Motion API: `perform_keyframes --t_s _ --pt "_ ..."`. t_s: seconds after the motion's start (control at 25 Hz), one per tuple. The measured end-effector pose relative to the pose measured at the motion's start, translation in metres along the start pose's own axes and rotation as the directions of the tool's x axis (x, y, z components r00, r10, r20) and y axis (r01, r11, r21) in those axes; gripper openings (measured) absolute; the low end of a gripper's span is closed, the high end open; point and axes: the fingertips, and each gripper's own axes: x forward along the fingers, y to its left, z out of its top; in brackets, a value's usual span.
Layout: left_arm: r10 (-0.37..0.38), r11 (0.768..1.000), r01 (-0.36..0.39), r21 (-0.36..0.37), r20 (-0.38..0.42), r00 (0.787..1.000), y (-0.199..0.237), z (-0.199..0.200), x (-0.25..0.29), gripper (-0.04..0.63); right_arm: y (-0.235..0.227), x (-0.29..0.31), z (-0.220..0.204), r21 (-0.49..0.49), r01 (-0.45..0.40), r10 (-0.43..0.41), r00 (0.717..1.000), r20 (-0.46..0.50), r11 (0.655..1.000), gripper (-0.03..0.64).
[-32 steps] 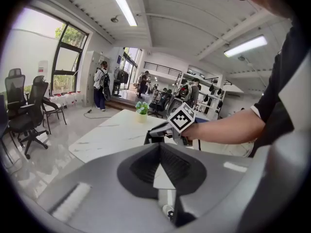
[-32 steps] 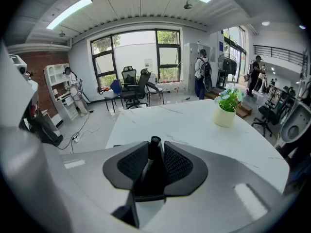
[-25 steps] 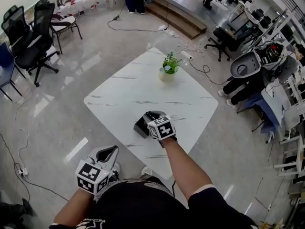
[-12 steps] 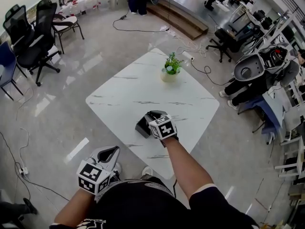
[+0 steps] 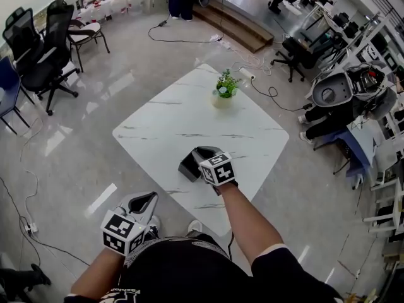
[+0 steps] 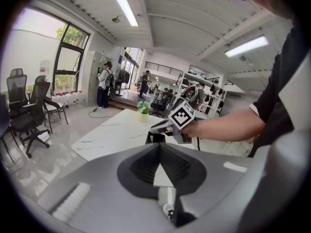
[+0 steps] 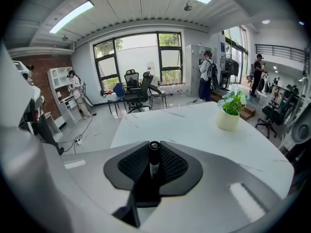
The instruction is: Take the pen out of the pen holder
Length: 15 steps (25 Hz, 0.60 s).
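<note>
A black pen holder [image 5: 187, 167] stands on the white marble table [image 5: 170, 122] near its front edge. My right gripper [image 5: 198, 153] hangs right over it. In the right gripper view its jaws are shut on a pen [image 7: 154, 162] with a black cap and a white barrel, which stands upright between them, with the dark pen holder [image 7: 145, 196] just below. My left gripper [image 5: 146, 199] is held off the table at the lower left, by my waist. Its jaws [image 6: 159, 148] are shut with nothing in them, and it looks towards the right gripper [image 6: 167, 125].
A small potted plant [image 5: 223, 91] sits at the far side of the table. Black office chairs [image 5: 39, 49] stand at the far left, cables trail over the glossy floor, and desks with more chairs fill the right side. People stand at the far end of the room.
</note>
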Motion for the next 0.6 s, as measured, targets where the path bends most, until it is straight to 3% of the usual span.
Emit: perform_keyframes --t_s 0.6 --pt "-0.047 0.998 0.045 0.041 0.026 0.999 -0.007 0.019 0.014 0.057 0.01 -0.063 0.024 0.056 0.003 -0.011 0.988 0.154 0.998 0.066"
